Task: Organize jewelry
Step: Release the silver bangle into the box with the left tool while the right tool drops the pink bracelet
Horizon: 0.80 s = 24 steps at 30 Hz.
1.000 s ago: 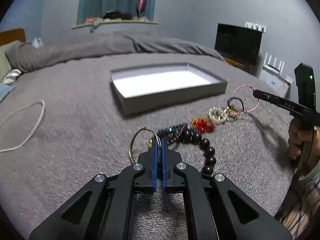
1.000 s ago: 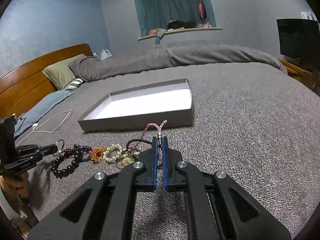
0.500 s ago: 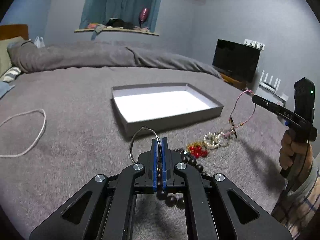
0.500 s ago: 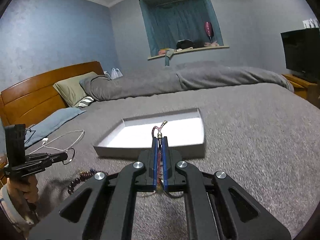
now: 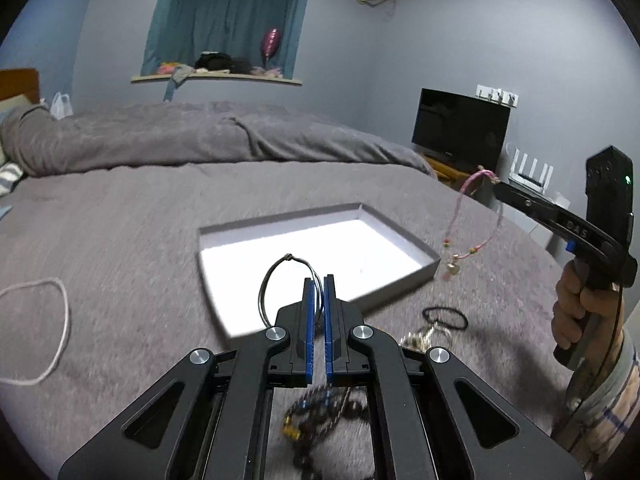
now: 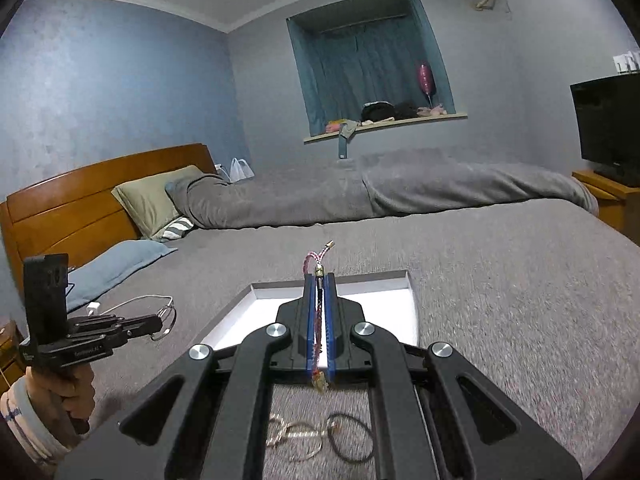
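1. Left gripper (image 5: pixel 317 280): blue pads pressed together and pinching a thin metal wire bangle (image 5: pixel 276 280), whose loop is standing up to the left of the fingertips, clear of the bed.
2. Right gripper (image 6: pixel 319 278): jaws closed and clamping a pink cord bracelet (image 6: pixel 313 259); in the left wrist view the cord (image 5: pixel 476 216) is hanging in a loop below the tips with small charms dangling at its low end.
3. Grey jewelry box (image 5: pixel 320 252): lying open on the grey bedspread (image 5: pixel 120 216) straight ahead of both grippers, its white floor showing bare.
4. Black hair tie (image 5: pixel 445 317): resting on the bedspread to the right of the left gripper, just beside a blurred pearl-coloured piece (image 5: pixel 420 338).
5. Beaded strands (image 5: pixel 320 412): sitting blurred beneath the left gripper.
6. White cable (image 5: pixel 36 328): looping on the bedspread well to the left.
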Tool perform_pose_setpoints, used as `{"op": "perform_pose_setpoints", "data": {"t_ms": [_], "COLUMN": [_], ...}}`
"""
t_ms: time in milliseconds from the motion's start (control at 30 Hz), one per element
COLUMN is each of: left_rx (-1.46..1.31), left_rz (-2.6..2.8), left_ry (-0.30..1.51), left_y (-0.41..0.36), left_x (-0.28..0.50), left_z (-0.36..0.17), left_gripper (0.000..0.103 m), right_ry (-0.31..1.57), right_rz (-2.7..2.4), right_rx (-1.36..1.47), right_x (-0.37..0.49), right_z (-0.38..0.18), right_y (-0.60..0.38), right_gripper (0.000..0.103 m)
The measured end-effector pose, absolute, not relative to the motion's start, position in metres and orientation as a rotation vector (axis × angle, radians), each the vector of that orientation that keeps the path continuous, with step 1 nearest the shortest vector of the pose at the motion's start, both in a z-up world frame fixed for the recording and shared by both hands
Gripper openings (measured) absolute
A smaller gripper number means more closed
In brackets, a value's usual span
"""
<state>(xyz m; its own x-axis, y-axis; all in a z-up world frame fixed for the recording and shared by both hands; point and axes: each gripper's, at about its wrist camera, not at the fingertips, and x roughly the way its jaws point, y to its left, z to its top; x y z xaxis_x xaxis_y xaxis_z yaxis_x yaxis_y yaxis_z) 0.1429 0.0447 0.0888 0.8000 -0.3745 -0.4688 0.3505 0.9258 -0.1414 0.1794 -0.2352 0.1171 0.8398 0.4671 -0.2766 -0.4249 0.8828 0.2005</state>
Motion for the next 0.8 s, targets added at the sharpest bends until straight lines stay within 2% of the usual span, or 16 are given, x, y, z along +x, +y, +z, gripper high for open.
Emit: {"op": "perform_pose_setpoints", "data": {"t_ms": [200,467,667,733,800], "left_rx": [-0.056,-0.191,-0.184,-0.176,-0.152], "left_rz": [-0.425,-0.464,-0.422,-0.413,-0.385], "left_ry": [0.533,0.674,0.758,0.769,0.759], "left_y": [0.033,0.042,0.047,0.047,0.047], "left_x": [0.178,0.232,0.245,0.244,0.241], "left_z": [0.088,0.049,0.029,0.027,0.028], "left_gripper": [0.005,0.005,0.005,0.011,0.033], "right_ry": [0.388,0.557,0.658,0.670,0.680], "right_rz": [0.479,0.470,0.436,0.417,0.406], "right_rx": [0.154,0.166,0.143,0.138,0.137], "right_x": [0.223,0.272,0.287,0.289,0.291], "right_z": [0.107,0.066,0.041,0.037,0.034], "right_y": [-0.220,-0.198,-0.191,-0.193,-0.194], "right_gripper": [0.004,0.004,0.004,0.004,0.005]}}
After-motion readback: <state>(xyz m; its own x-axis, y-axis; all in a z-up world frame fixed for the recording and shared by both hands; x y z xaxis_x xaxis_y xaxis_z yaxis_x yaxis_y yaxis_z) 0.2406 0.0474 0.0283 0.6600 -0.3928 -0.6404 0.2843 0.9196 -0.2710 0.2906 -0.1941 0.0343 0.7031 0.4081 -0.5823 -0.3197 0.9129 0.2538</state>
